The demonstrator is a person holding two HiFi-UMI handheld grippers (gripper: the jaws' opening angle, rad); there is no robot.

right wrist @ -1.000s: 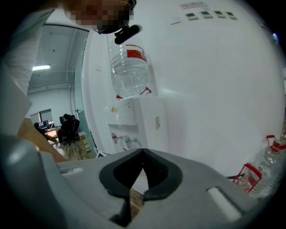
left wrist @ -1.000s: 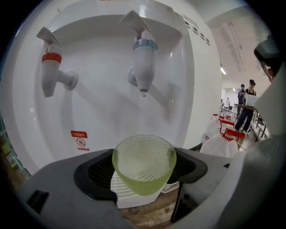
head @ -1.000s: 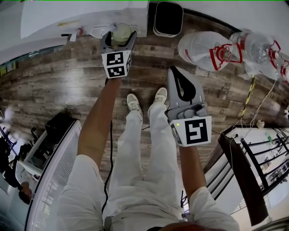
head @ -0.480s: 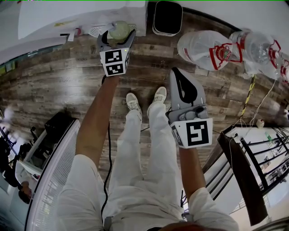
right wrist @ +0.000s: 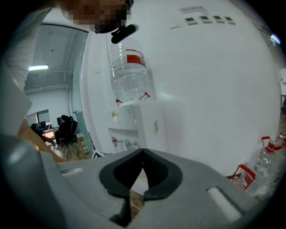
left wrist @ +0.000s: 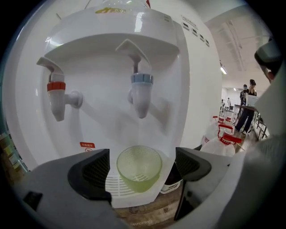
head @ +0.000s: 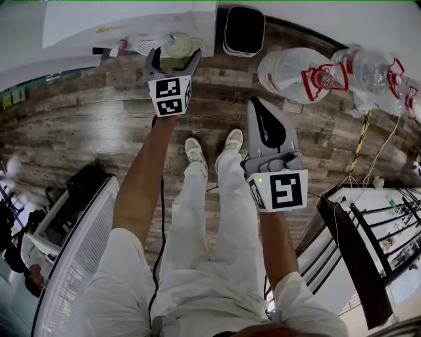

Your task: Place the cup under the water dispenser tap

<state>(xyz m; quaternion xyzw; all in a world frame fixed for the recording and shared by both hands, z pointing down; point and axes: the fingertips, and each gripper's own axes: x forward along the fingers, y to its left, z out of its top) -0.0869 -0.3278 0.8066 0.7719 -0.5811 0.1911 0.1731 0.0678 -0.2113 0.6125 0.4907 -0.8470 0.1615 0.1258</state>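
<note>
Nearby, a person in white trousers stands over a wood-plank floor (head: pixel 79 131), a tong-like tool in each hand. At 1 o'clock from the person's feet, the right gripper (head: pixel 258 104) hangs idle, its jaws pressed together on nothing. At 12 o'clock the left gripper (head: pixel 175 55) reaches to the water dispenser (left wrist: pixel 196 67). Its jaws have just been opening and stand spread wide, with the cup (left wrist: pixel 139 167) between them but clear of both pads.

The cup, pale green and translucent, sits upright on the white drip tray (left wrist: pixel 111 191), in line beneath the blue tap (left wrist: pixel 141 96). The red tap (left wrist: pixel 56 96) is off at its 10 o'clock. Placement looks done.

The cup appears to be thin-walled plastic: light, a little springy, easy to tip while empty and easy to crush. Any fresh hold would best go across the middle of its wall with a gentle squeeze.

A small red sticker (left wrist: pixel 87 145) below the red tap and a yellow mark (left wrist: pixel 111 10) atop the dispenser carry print too small to read. Farther off, at 2 o'clock, large water bottles (head: pixel 283 69) with red handles sit on the floor; their labels are unreadable too.
</note>
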